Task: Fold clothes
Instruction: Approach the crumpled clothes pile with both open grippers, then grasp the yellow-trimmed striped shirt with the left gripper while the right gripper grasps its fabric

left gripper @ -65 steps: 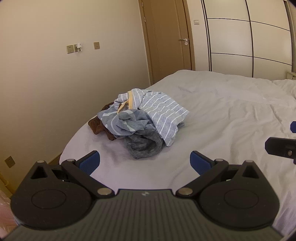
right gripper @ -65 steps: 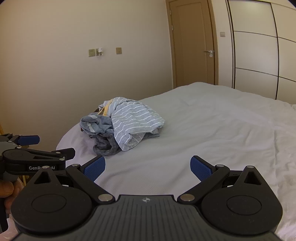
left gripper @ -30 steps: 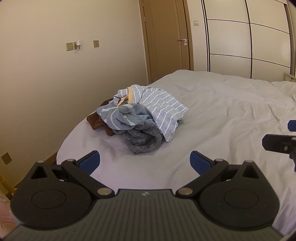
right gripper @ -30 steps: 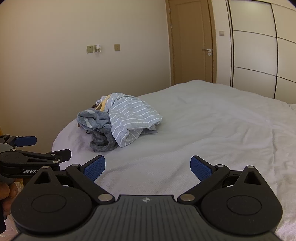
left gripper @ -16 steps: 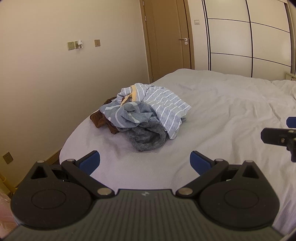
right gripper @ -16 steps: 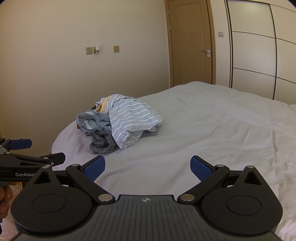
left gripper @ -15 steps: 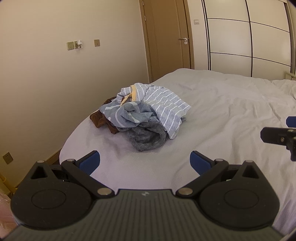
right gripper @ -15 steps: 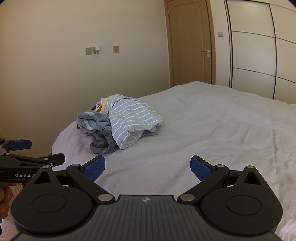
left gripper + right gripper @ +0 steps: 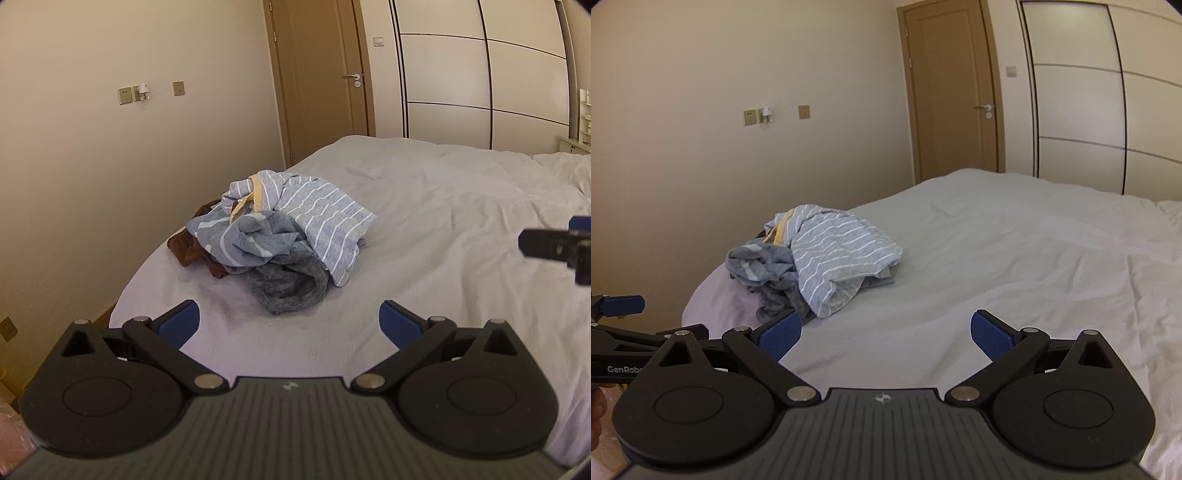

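Observation:
A heap of clothes (image 9: 275, 240) lies near the left corner of the bed (image 9: 443, 229): a grey shirt with white stripes (image 9: 321, 210) on top, a blue-grey garment (image 9: 243, 240), a dark grey knit (image 9: 291, 284) in front and a brown piece (image 9: 188, 247) at the back left. My left gripper (image 9: 290, 323) hovers open a short way in front of the heap, nothing between its blue pads. In the right wrist view the heap (image 9: 820, 258) sits ahead and to the left of my right gripper (image 9: 886, 332), which is open and empty.
A beige wall (image 9: 110, 166) runs close along the bed's left side. A brown door (image 9: 321, 74) and white wardrobe panels (image 9: 480, 74) stand behind the bed. The white cover (image 9: 1015, 258) stretches right of the heap. A hand (image 9: 596, 417) holds the left gripper's handle.
Both grippers have drifted slightly nearer the heap, and the right view has tilted a bit. Both stay open. The clothes have not moved.

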`<state>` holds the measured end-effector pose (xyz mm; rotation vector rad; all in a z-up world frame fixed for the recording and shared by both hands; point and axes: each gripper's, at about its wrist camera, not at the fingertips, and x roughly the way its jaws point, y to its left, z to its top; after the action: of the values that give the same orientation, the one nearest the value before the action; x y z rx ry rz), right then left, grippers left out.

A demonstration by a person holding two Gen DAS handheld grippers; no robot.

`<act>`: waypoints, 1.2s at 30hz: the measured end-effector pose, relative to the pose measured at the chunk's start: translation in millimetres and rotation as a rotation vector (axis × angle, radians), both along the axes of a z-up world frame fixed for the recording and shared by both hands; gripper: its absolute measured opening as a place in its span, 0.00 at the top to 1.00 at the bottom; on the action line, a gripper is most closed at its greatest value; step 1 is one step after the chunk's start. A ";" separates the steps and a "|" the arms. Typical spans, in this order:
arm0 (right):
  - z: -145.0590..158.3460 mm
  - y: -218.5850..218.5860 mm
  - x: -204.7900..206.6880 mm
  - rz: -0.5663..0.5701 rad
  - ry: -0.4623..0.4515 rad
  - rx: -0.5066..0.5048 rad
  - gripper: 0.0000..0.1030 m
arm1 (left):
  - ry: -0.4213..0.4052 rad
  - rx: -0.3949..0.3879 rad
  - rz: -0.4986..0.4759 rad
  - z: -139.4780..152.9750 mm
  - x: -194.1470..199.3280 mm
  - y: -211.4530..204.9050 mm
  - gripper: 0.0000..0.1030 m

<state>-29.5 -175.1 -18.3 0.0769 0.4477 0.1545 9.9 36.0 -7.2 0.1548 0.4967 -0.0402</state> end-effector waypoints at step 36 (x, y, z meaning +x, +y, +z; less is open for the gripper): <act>-42.6 64.9 139.5 0.191 -0.046 -0.198 0.07 | -0.039 0.012 -0.106 8.6 203.2 43.9 0.02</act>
<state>110.0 -110.2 -60.9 -0.1642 0.4225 0.2978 213.1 79.9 1.4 0.1930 0.4495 -0.1372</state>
